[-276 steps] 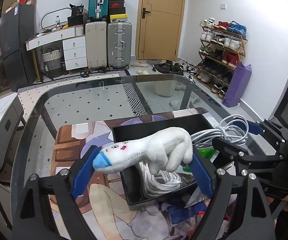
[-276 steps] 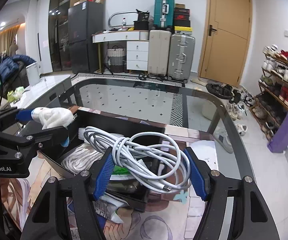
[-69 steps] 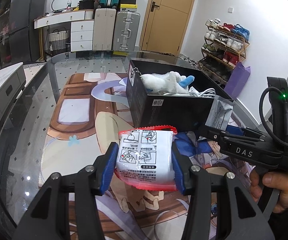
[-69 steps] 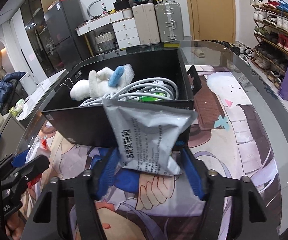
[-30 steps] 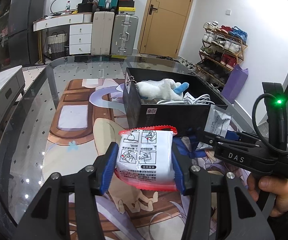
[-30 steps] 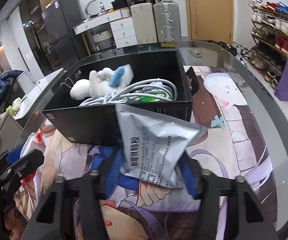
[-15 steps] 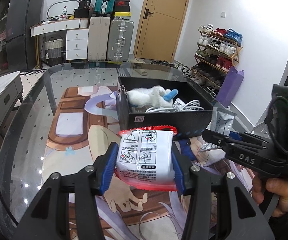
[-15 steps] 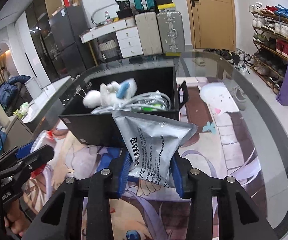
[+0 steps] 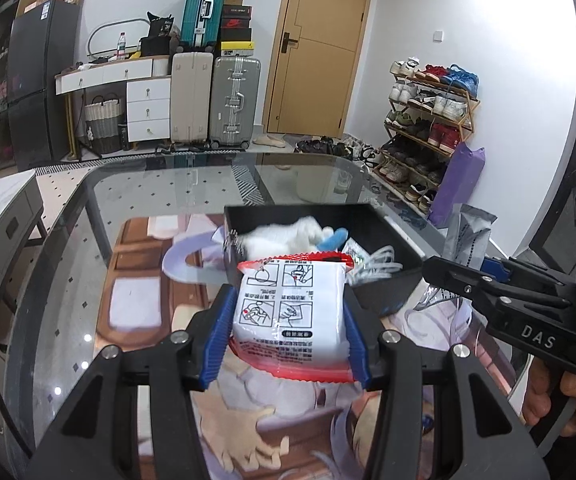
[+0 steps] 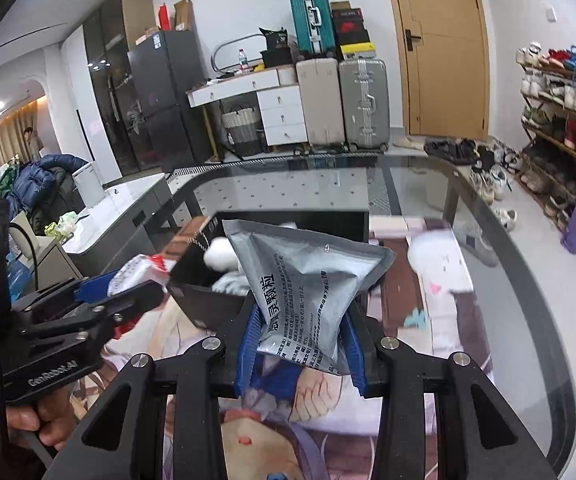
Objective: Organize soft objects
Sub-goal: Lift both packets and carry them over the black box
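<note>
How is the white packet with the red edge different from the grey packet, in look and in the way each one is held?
The white packet has red edges and picture panels; the grey packet is silver-grey with black text. The white packet sits squarely in the left hand-held gripper; the grey packet stands tilted, pinched at its lower end by the right hand-held gripper. Both are soft packets held near the black box.

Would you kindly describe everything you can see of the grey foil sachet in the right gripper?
The grey foil sachet is a flat, matte silver-grey pouch with crimped edges and dark printed text, including a column of large characters. It looks puffy and creased. It stands tilted, with its lower end pinched between the blue-padded fingers of the right gripper, clear of the illustrated mat, in front of the black open box. Nothing else touches it.
</note>
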Action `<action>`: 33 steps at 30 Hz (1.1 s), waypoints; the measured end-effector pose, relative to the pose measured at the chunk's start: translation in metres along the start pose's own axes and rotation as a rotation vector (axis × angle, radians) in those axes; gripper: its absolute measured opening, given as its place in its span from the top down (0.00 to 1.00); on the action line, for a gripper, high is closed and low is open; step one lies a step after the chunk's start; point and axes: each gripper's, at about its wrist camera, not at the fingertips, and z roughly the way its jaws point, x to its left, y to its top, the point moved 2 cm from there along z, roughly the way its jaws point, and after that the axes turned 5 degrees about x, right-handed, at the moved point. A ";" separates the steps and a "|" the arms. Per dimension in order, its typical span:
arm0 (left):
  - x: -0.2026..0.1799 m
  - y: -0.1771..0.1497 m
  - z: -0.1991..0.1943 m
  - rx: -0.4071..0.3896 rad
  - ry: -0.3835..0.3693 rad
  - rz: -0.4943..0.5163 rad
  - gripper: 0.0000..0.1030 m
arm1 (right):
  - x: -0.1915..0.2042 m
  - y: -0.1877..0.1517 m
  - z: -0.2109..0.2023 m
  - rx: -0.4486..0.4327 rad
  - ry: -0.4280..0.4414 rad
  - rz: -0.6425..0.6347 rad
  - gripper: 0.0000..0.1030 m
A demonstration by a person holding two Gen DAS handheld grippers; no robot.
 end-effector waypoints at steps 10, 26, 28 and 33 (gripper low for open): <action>0.002 0.027 0.028 -0.008 0.017 0.015 0.52 | -0.004 0.039 0.013 -0.045 0.019 -0.026 0.63; 0.006 0.042 0.073 0.043 0.040 0.025 0.52 | -0.012 0.067 0.079 0.030 0.032 -0.048 0.63; 0.004 0.041 0.077 0.051 0.048 0.037 0.52 | -0.012 0.068 0.086 0.040 0.036 -0.049 0.63; -0.001 0.037 0.081 0.066 0.055 0.060 0.52 | -0.019 0.065 0.102 0.078 0.046 -0.044 0.63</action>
